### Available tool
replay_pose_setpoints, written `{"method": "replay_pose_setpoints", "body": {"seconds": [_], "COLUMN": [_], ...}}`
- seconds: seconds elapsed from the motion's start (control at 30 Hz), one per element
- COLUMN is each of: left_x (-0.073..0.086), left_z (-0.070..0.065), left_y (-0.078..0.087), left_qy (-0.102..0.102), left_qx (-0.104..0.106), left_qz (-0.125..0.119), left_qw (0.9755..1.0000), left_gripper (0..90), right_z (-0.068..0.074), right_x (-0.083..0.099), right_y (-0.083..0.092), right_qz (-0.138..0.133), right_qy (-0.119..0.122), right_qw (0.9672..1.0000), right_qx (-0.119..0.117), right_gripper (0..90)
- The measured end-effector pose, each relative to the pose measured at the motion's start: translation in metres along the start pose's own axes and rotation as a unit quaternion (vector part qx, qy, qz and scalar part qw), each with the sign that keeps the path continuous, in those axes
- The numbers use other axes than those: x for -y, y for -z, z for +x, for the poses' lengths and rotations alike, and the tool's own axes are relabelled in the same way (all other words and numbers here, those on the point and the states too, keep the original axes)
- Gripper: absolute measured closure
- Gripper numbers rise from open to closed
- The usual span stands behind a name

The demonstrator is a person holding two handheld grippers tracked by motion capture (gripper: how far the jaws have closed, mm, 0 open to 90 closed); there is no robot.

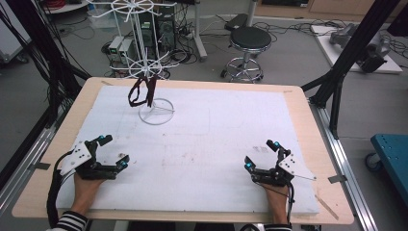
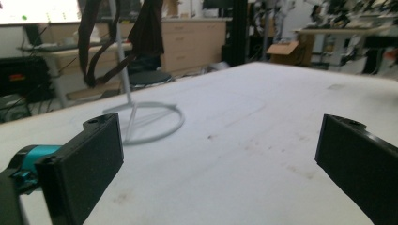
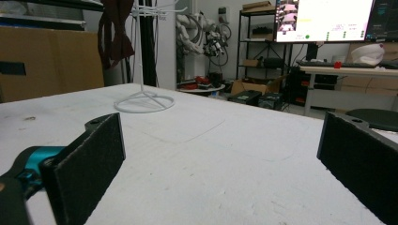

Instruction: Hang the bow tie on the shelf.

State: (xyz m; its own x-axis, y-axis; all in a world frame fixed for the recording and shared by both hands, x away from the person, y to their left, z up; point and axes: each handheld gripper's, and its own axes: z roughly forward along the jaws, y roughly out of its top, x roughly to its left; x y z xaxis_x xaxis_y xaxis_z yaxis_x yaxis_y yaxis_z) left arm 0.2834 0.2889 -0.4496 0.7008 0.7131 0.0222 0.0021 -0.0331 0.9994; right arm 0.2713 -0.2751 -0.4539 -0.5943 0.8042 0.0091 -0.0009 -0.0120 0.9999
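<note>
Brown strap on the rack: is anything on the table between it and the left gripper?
Nothing visible. Bare white mat lies between the open left gripper and the rack holding the strap.

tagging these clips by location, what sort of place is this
Most likely a robotics lab or data-collection workshop. Bundled cables and computer towers sit on the floor behind the table, a monitor stands on a desk, and a robot arm rests by the shelving.

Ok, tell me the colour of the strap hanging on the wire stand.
Dark brown strap, on the white stand; clearest in the high view.
</note>
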Motion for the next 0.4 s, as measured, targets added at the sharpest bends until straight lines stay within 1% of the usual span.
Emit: {"method": "replay_pose_setpoints", "body": {"seconds": [0.03, 0.07, 0.13, 0.2, 0.3, 0.4], "left_x": [0.0001, 0.0018, 0.0017, 0.0016, 0.0020, 0.0020], "left_z": [0.0007, 0.0015, 0.0011, 0.0010, 0.0015, 0.0024], "left_y": [0.0001, 0.0000, 0.0006, 0.0003, 0.0008, 0.0012], "left_qy": [-0.003, 0.002, -0.004, -0.005, 0.002, 0.004], "left_qx": [-0.002, 0.005, 0.004, 0.004, 0.004, 0.002], "left_qz": [0.004, 0.004, 0.003, 0.004, 0.000, 0.000], "left_qw": [1.0000, 1.0000, 1.0000, 1.0000, 1.0000, 1.0000], "left_gripper": [1.7, 1.7, 1.7, 1.7, 1.7, 1.7], "right_z": [0.0002, 0.0001, 0.0001, 0.0000, 0.0000, 0.0001], "right_x": [0.0000, 0.0001, 0.0001, 0.0001, 0.0000, 0.0000], "right_y": [-0.0002, -0.0002, 0.0002, 0.0001, 0.0001, 0.0001], "right_qz": [0.000, -0.001, 0.001, 0.000, 0.000, 0.000], "right_qy": [0.000, 0.000, -0.003, -0.002, -0.001, -0.002], "right_qw": [1.0000, 1.0000, 1.0000, 1.0000, 1.0000, 1.0000], "right_qx": [0.000, 0.001, 0.001, 0.000, 0.000, 0.000], "right_gripper": [0.5, 0.5, 0.5, 0.5, 0.4, 0.5]}}
